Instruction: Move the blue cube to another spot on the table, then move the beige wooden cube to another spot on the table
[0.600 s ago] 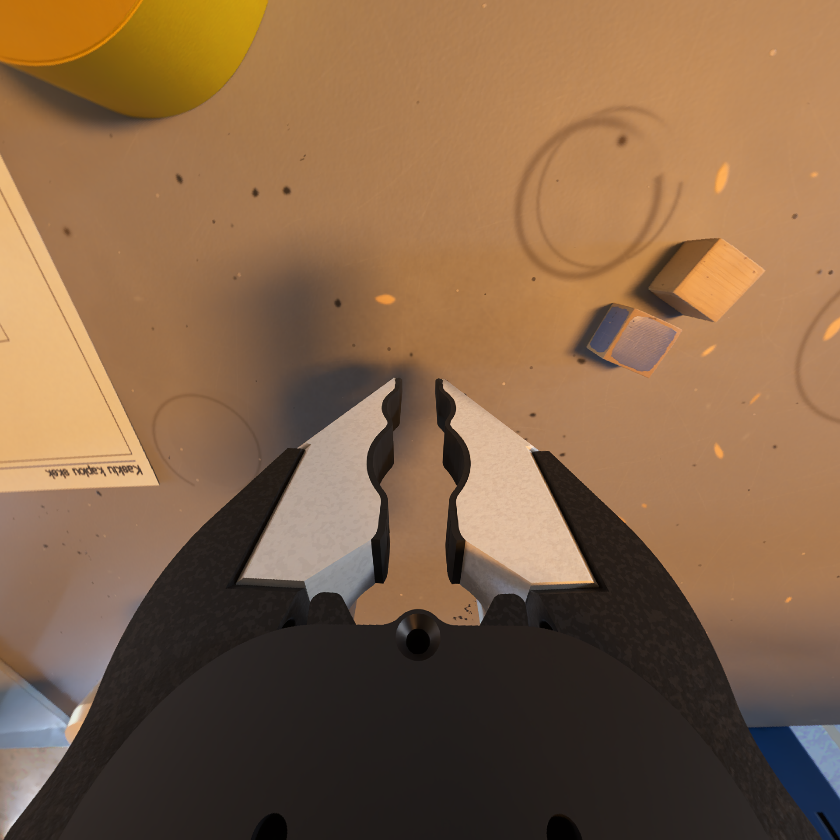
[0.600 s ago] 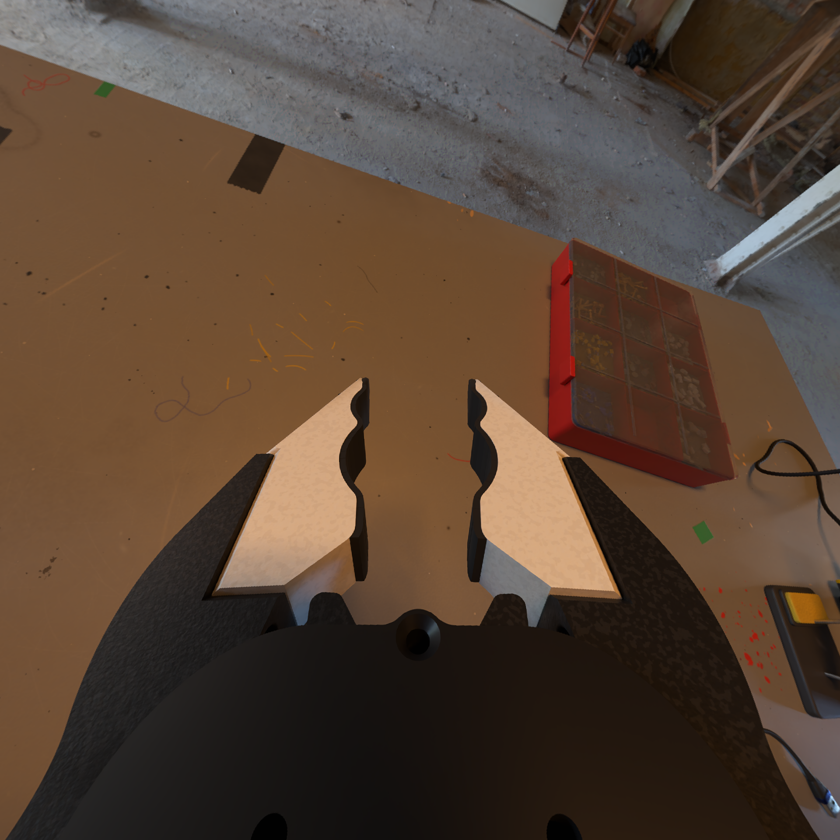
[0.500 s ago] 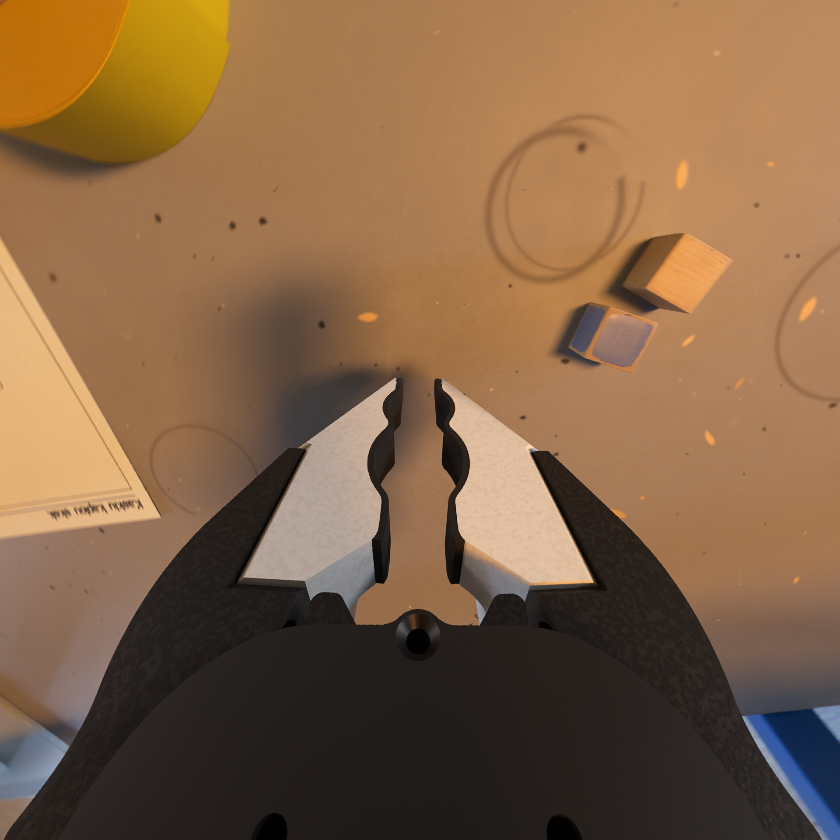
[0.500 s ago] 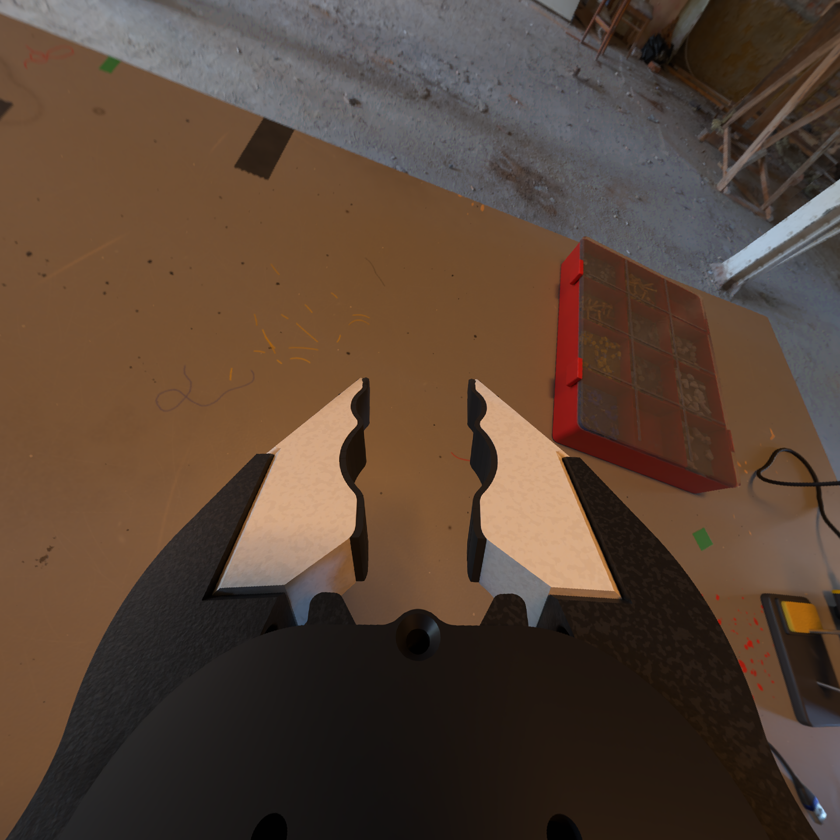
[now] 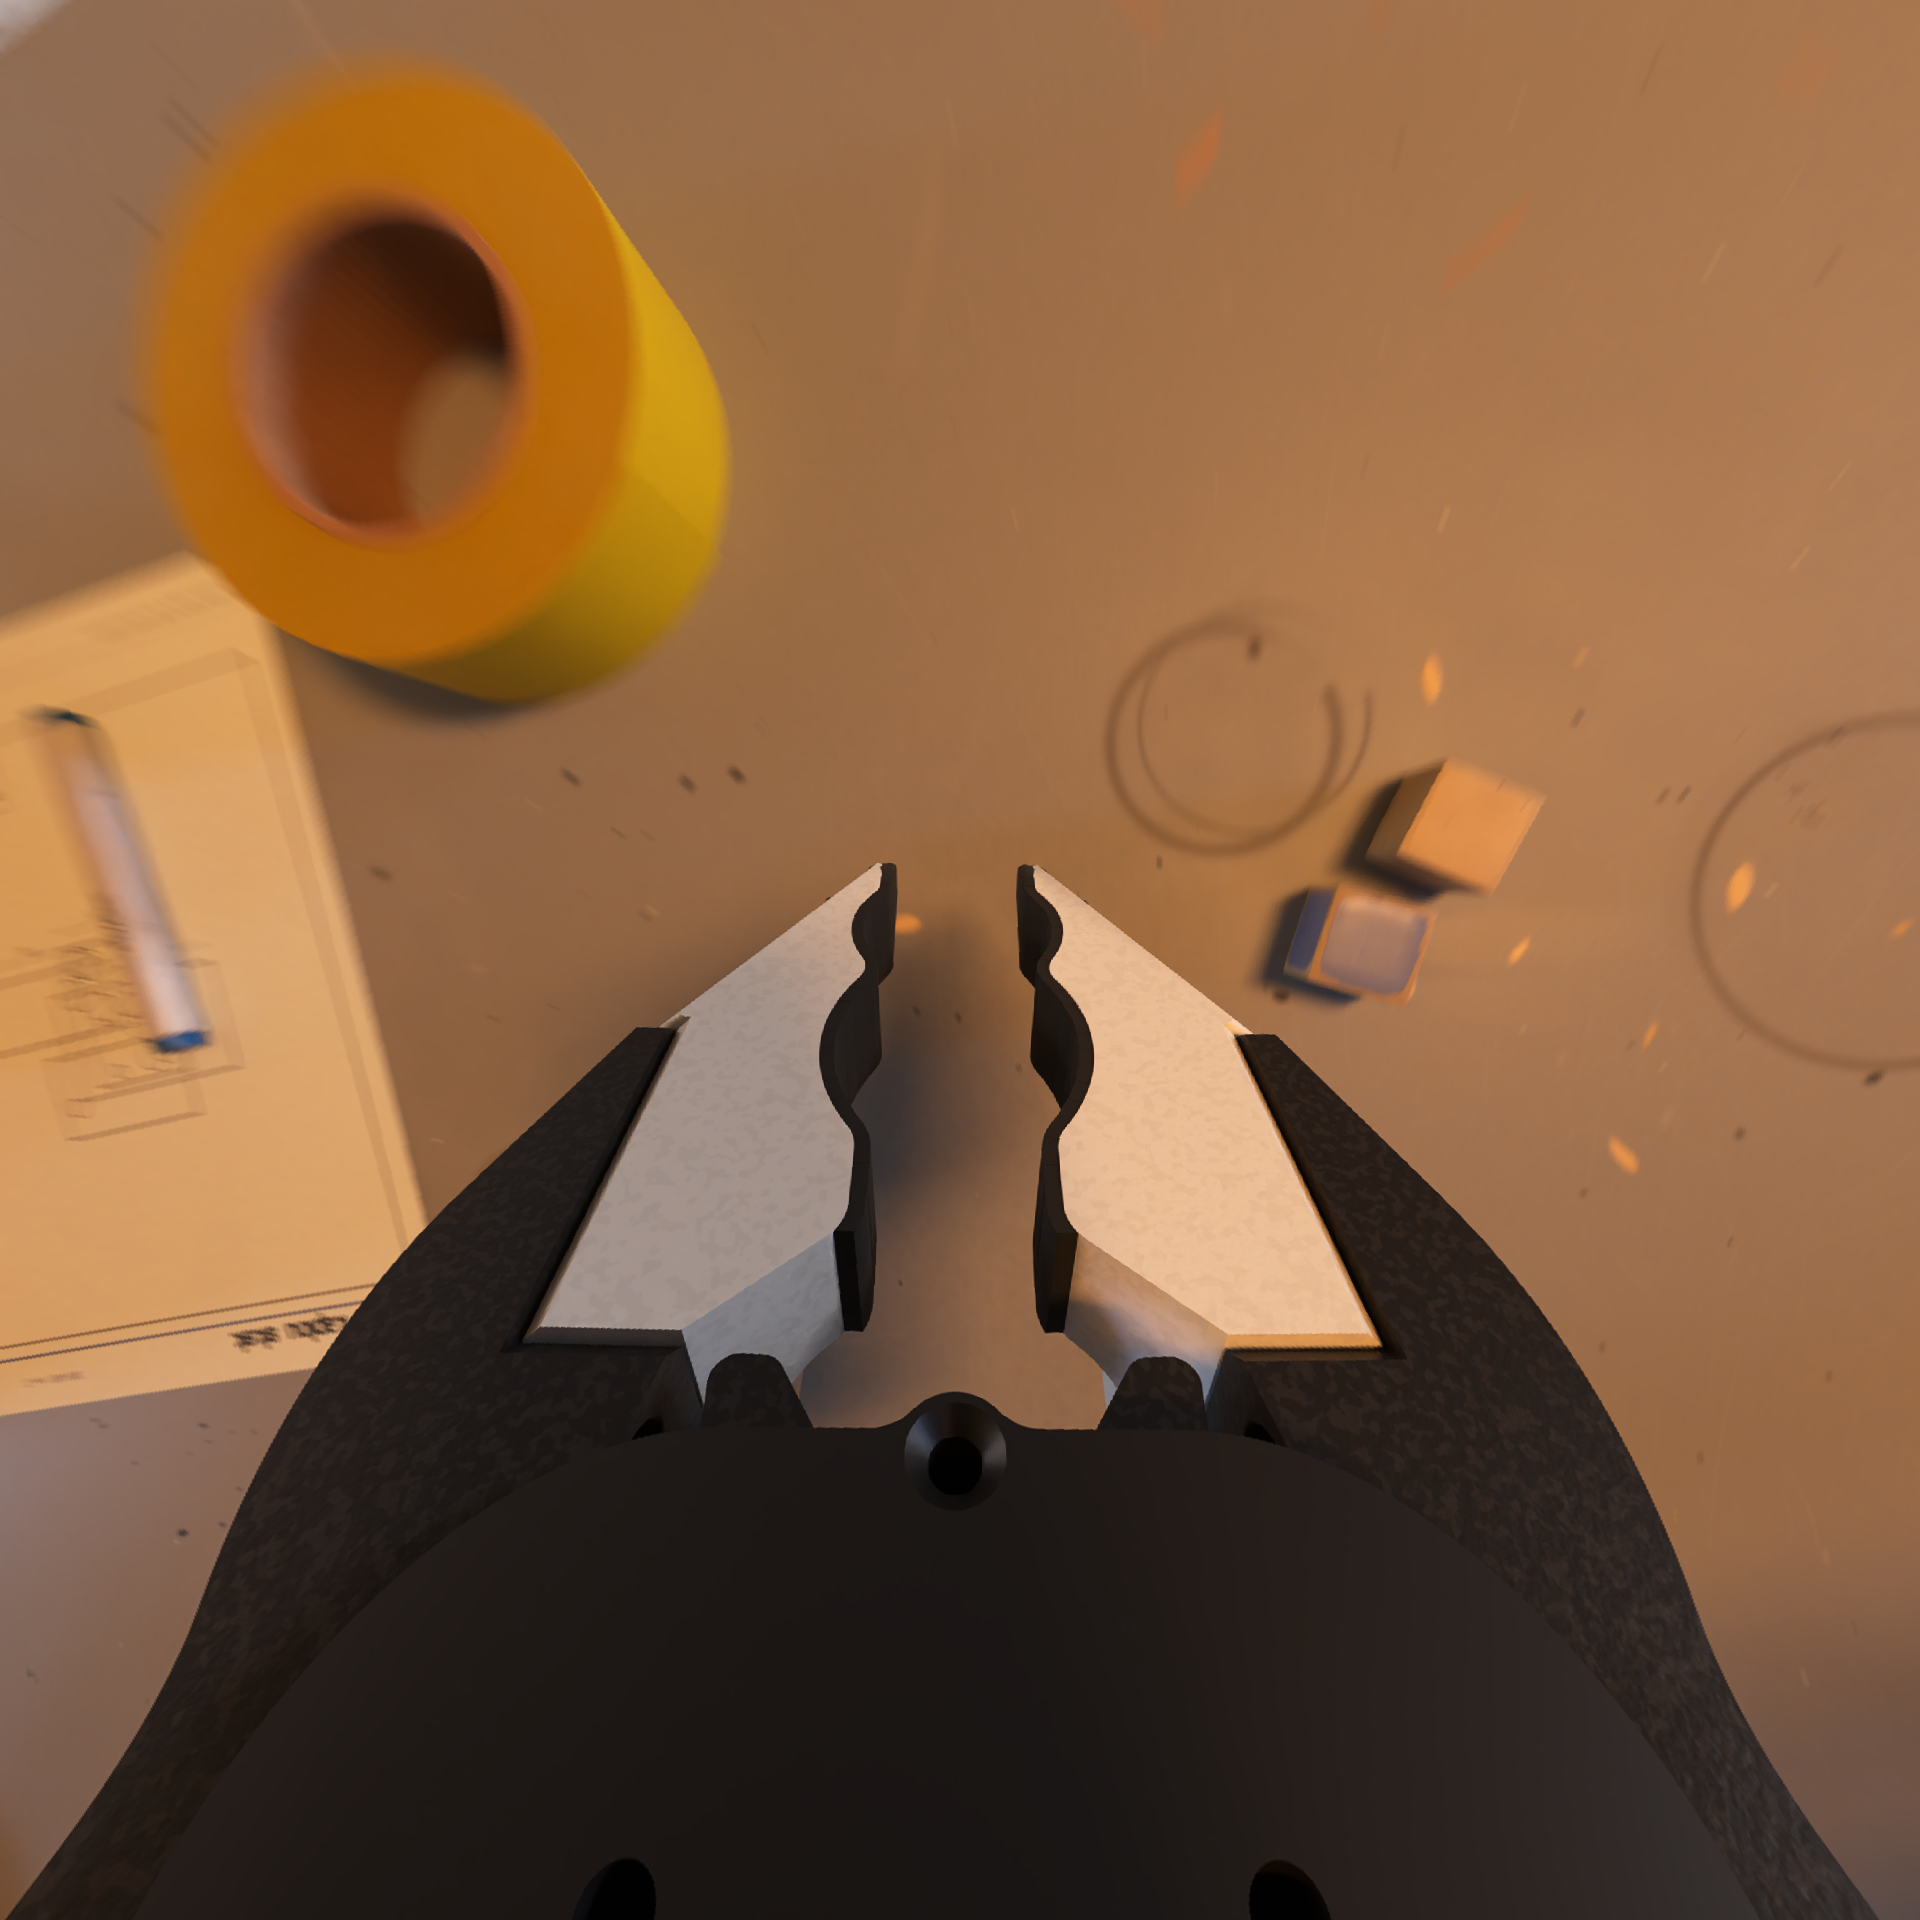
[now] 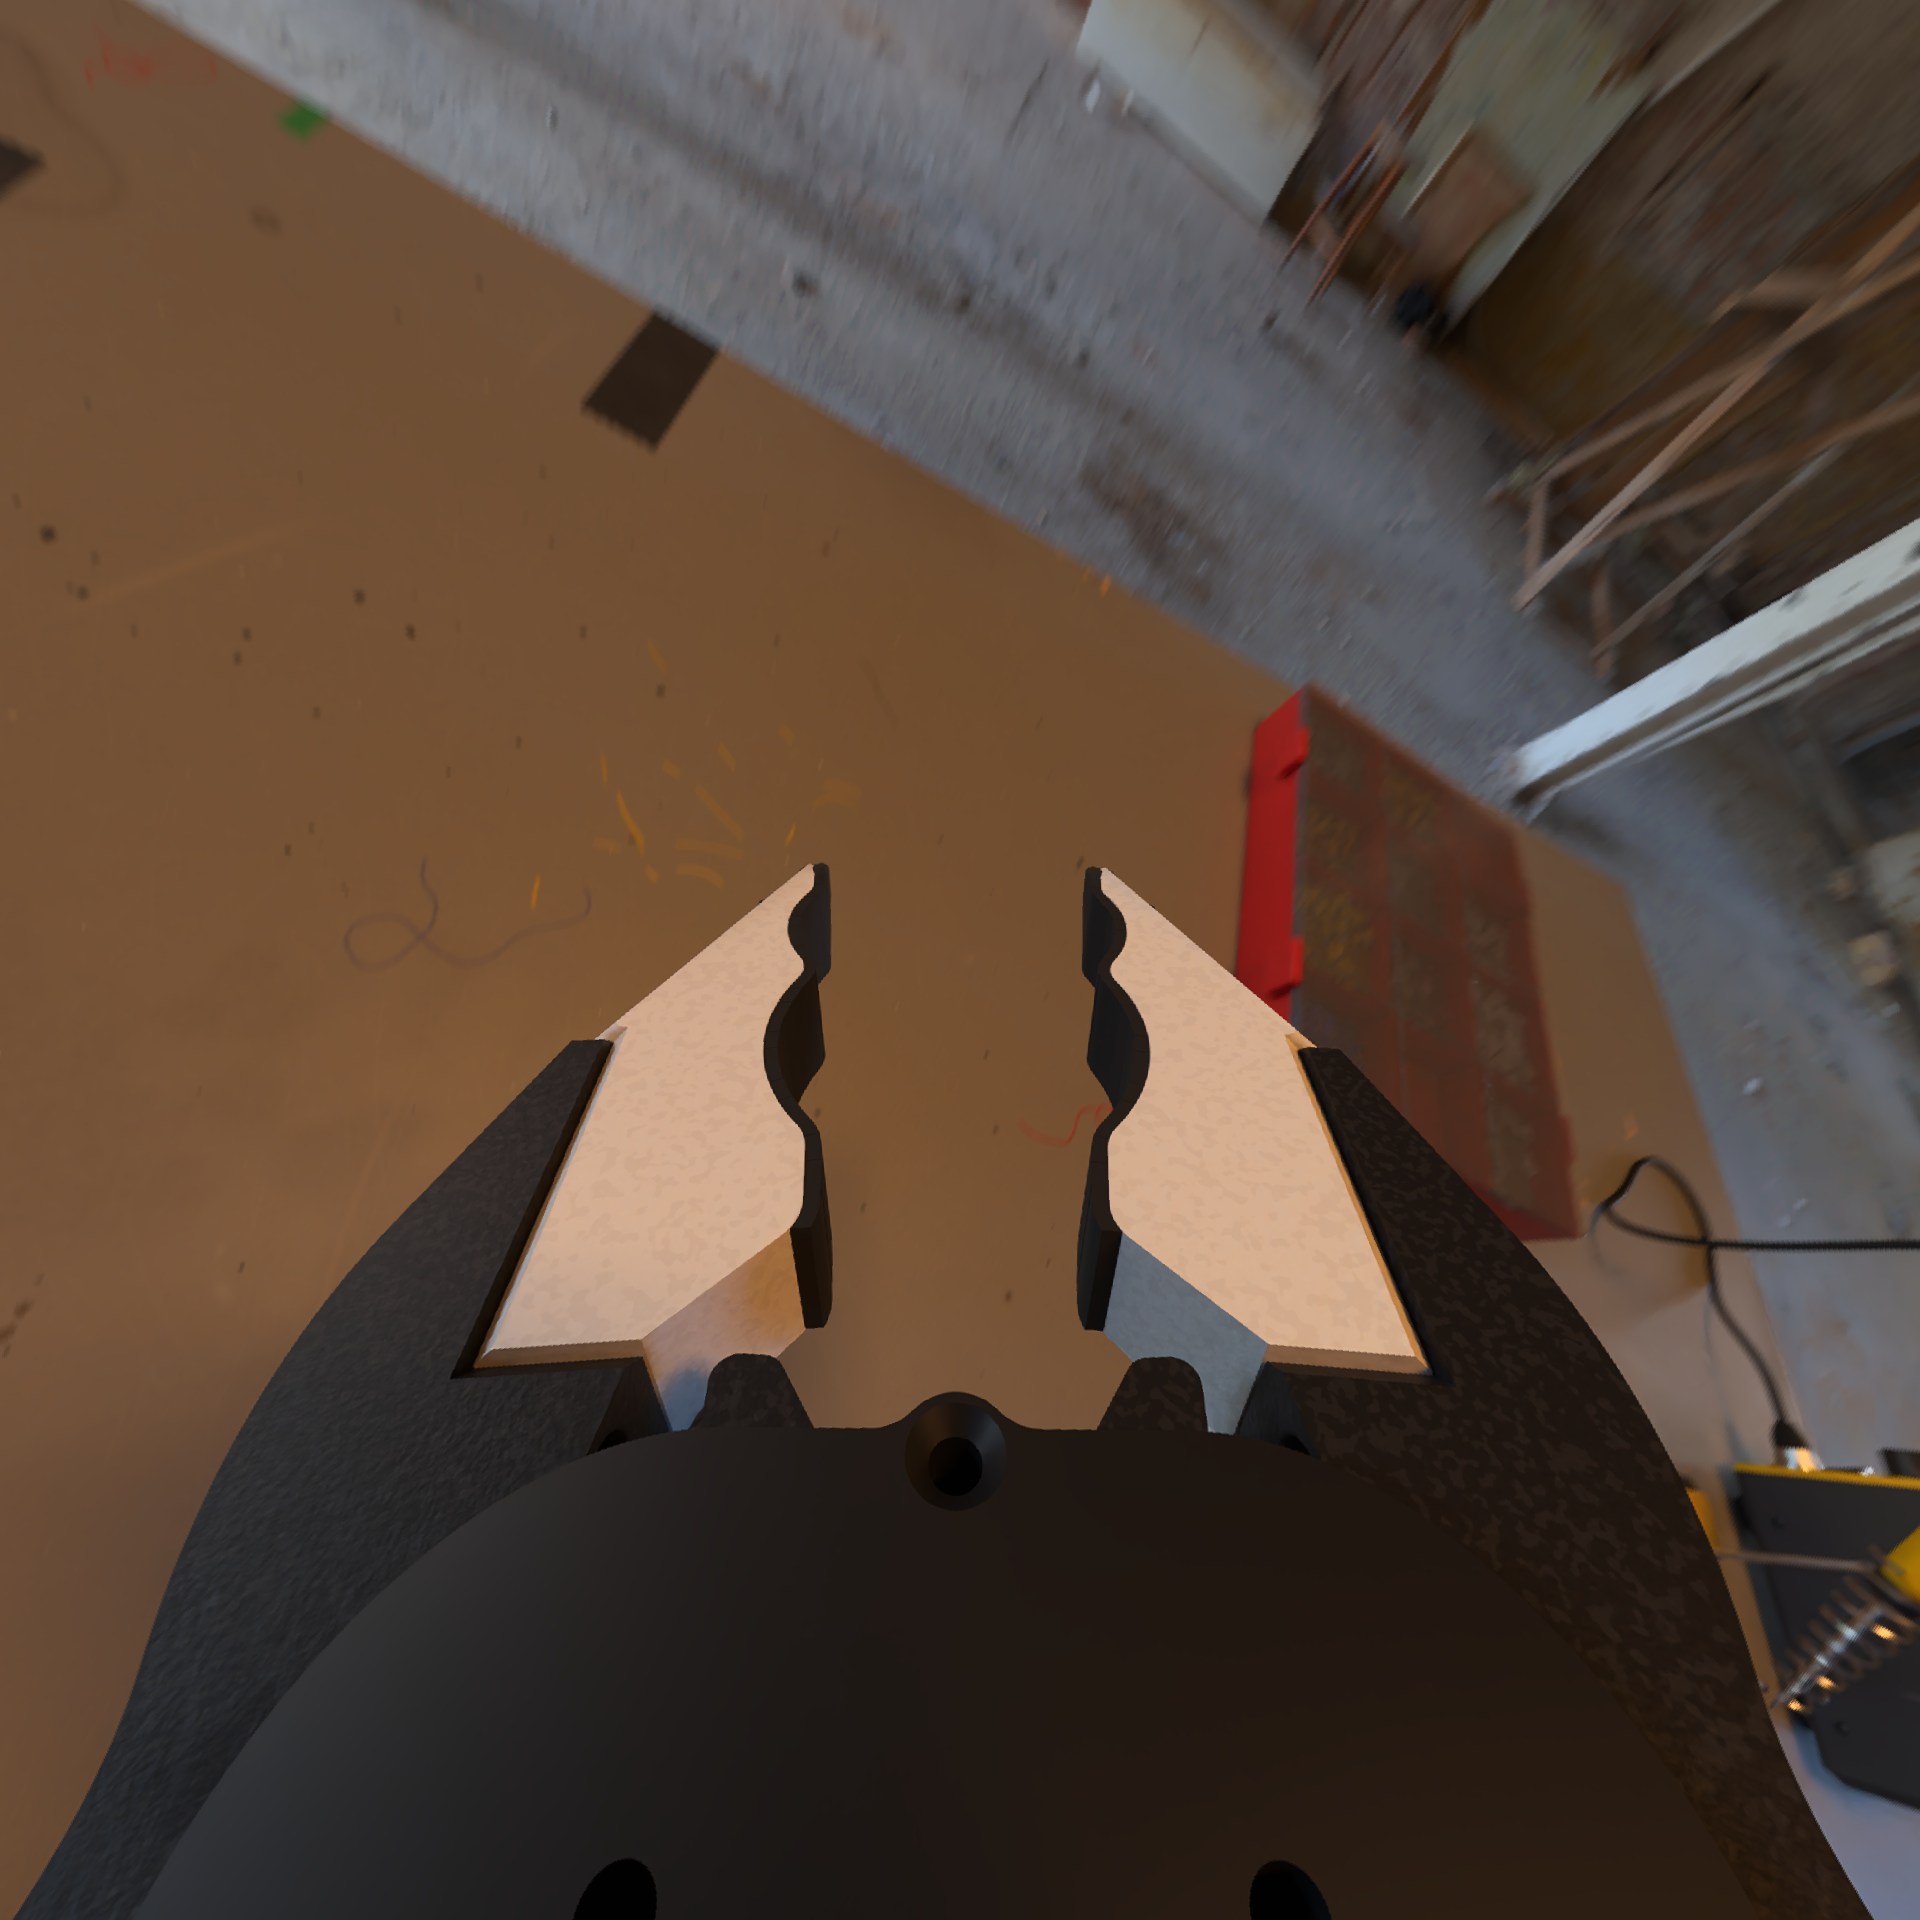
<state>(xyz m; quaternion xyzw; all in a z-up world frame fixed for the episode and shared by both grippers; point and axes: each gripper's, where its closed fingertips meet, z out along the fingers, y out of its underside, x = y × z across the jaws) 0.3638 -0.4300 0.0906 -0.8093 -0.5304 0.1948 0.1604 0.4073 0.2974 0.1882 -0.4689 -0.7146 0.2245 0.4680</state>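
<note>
Left hand-held gripper (image 5: pixel 956 878): held above the bench (image 5: pixel 1039 364), fingers parted by a narrow gap, nothing gripped between them.
Blue cube (image 5: pixel 1356 943): set on the bench to the right of the left fingertips, clear of them.
Beige wooden cube (image 5: pixel 1455 837): placed just beyond the blue cube and slightly right of it; whether the two touch cannot be told through the blur.
Ring stains: one faint ring (image 5: pixel 1236 732) is seen just left of and beyond the beige cube, another (image 5: pixel 1813 894) at the right edge.
Yellow tape roll (image 5: pixel 436 374): seen far left, lying on its side, its core turned toward the camera.
Paper sheet (image 5: pixel 156 1195): spread at the left edge, with a marker pen (image 5: pixel 120 873) laid on it.
Right hand-held gripper (image 6: pixel 956 878): fingers set well apart, nothing held, bare bench beneath.
Red parts organizer (image 6: pixel 1403 956): lying on the bench to the right of the right fingertips.
Black cable (image 6: pixel 1714 1278): trailed across the bench nearer than the organizer, at the right.
Black tape strip (image 6: pixel 649 379): stuck to the bench near its far edge.
</note>
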